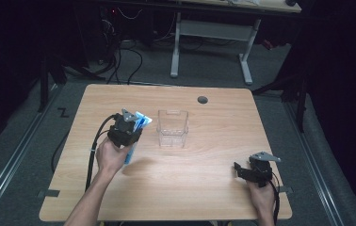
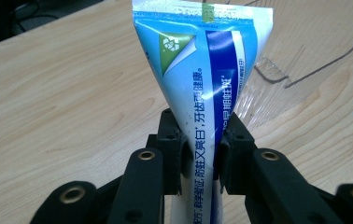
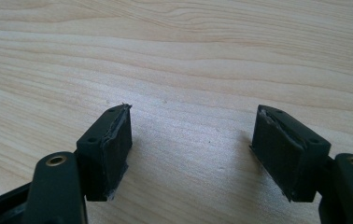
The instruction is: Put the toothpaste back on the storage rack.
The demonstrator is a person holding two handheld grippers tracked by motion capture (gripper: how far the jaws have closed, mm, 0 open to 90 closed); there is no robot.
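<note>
Toothpaste in a soft blue-and-white plastic tube (image 2: 202, 93) with a green corner flash and printed lettering sits pinched between the two black jaws of the left gripper (image 2: 201, 151); the pads press on the narrow middle of the tube from both sides, and its flat crimped end fans out wide above them. In the high view the left gripper (image 1: 126, 129) is held in the person's left hand (image 1: 110, 157) above the left half of the light wooden table (image 1: 214, 188), with the tube (image 1: 140, 121) sticking out past the jaws, its blue end pointing toward the clear plastic open-topped box (image 1: 172, 128). That box stands upright near the middle of the table, just beside the tube's end; whether the two touch cannot be told. The tube's shadow falls on the wood beneath the hand.

At the near right corner the right gripper (image 1: 249, 170) rests low over the table in the person's right hand (image 1: 262, 197). Its jaws stand spread wide apart, with bare wood between them in the right gripper view (image 3: 191, 140).

A small dark round grommet (image 1: 202, 100) sits in the far part of the tabletop.
</note>
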